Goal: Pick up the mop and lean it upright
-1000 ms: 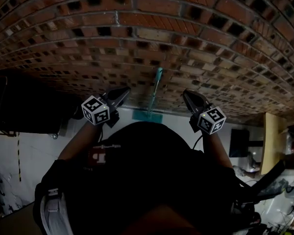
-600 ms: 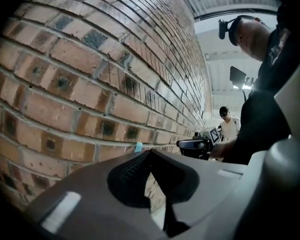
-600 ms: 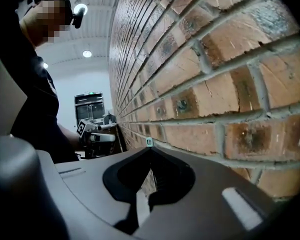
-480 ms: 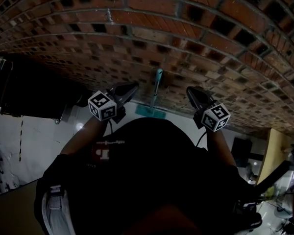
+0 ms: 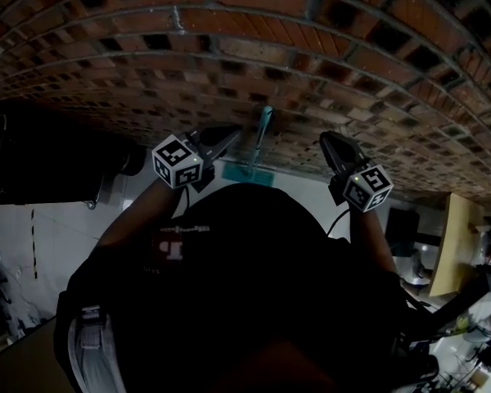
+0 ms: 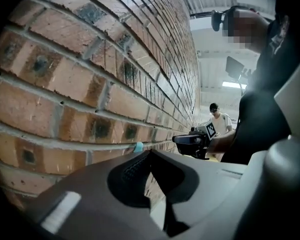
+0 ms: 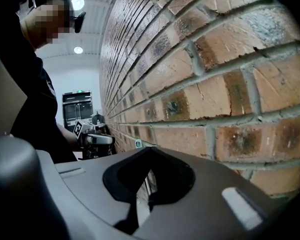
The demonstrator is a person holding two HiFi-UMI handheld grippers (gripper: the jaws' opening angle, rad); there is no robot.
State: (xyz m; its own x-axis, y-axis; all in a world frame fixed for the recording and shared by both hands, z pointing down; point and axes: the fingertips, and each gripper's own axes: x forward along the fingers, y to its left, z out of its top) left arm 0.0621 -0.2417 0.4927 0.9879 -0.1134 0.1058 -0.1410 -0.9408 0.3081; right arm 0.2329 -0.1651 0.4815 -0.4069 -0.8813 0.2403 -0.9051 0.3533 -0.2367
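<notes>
Partly behind the person's dark torso [image 5: 245, 285], mop [image 5: 263, 131] upright against brick wall [image 5: 229, 47].

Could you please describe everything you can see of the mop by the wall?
The mop is teal, with a slim straight handle and a flat rectangular head at its lower end. It stands nearly upright, its top leaning on the brick wall, head down at the wall's foot. It stands between the left gripper and right gripper; neither touches it.
</notes>
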